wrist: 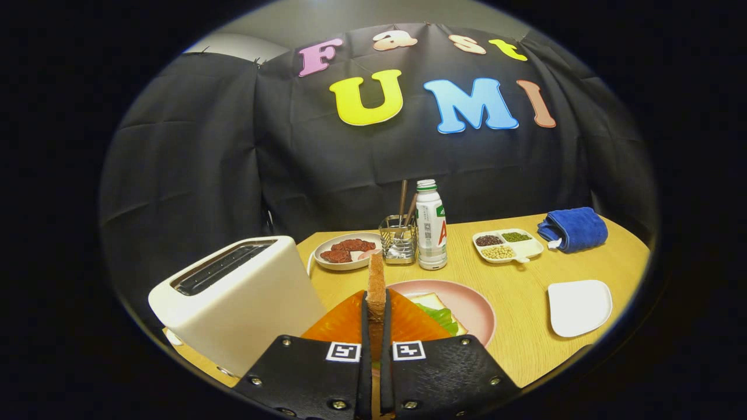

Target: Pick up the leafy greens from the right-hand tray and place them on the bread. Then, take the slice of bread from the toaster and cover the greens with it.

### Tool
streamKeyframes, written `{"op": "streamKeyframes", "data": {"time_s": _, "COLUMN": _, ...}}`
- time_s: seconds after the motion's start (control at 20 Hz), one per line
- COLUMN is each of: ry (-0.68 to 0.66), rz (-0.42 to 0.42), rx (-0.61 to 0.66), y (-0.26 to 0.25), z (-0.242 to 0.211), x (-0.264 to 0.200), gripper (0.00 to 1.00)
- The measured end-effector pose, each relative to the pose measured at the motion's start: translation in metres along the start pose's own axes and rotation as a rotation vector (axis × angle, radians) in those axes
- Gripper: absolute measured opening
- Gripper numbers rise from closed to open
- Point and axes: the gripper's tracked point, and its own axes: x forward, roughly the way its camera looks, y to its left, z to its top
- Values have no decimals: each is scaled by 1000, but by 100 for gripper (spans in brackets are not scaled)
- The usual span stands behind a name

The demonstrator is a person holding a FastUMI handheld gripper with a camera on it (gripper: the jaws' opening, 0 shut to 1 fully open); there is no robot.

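We see our tongs (376,303) squeezing a slice of toast (376,280), standing on edge. The greens (439,317) already lie on the bread (429,301) on the pink plate (473,303), just right. We think laying the toast over them is left.

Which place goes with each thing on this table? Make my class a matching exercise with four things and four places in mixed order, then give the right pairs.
Things:
1. bread slice
2. leafy greens
3. blue towel
4. bottle

Places:
A. on the bread on the pink plate
B. beside the sectioned bean tray
C. upright between the gripper fingers
D. next to the utensil holder

Pairs: 1-C, 2-A, 3-B, 4-D
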Motion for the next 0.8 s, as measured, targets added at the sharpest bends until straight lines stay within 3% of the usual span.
{"op": "streamKeyframes", "data": {"time_s": 0.3, "ry": 5, "rz": -64, "rx": -79, "y": -21, "z": -4, "x": 4, "gripper": 6}}
{"op": "streamKeyframes", "data": {"time_s": 0.6, "ry": 70, "rz": -96, "rx": -27, "y": -53, "z": -16, "x": 11, "gripper": 17}}
{"op": "streamKeyframes", "data": {"time_s": 0.8, "ry": 84, "rz": -123, "rx": -61, "y": -66, "z": -19, "x": 12, "gripper": 26}}
